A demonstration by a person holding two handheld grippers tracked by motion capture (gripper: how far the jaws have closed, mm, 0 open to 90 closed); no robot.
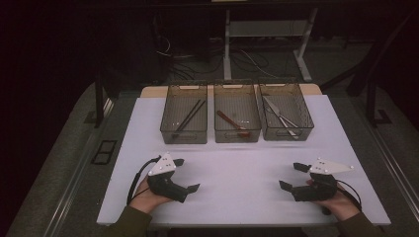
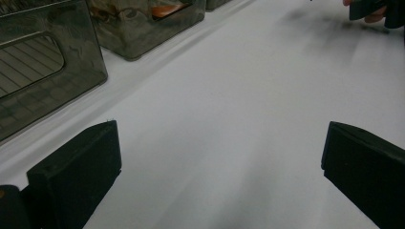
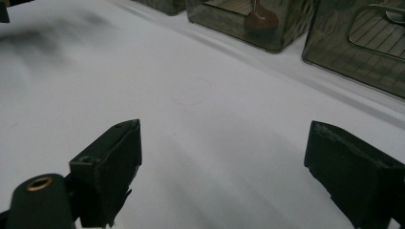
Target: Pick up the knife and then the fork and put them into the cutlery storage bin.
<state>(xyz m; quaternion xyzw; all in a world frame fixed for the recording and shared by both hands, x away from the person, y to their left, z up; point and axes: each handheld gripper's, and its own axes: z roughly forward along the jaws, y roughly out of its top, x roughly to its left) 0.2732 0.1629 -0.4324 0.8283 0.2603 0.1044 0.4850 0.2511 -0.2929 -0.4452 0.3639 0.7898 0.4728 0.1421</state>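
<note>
Three smoky transparent bins stood in a row at the far side of the white table (image 1: 237, 197), each already holding cutlery. The left bin (image 1: 184, 134) held dark chopsticks (image 1: 189, 117), long axis running diagonally from near-left to far-right. The middle bin (image 1: 237, 134) held a reddish-brown spoon (image 1: 231, 123). The right bin (image 1: 286, 132) held metal utensils (image 1: 280, 117).

All three lay ahead of both tools, well apart from them, with bare tabletop between. The left gripper (image 1: 188, 175) rested at the near-left edge, jaws spread wide with nothing between them. The right gripper (image 1: 292, 176) rested at the near-right, jaws likewise spread and empty.

By position, the left gripper was nearer the chopsticks and the right nearer the metal utensils; the spoon lay roughly midway.
</note>
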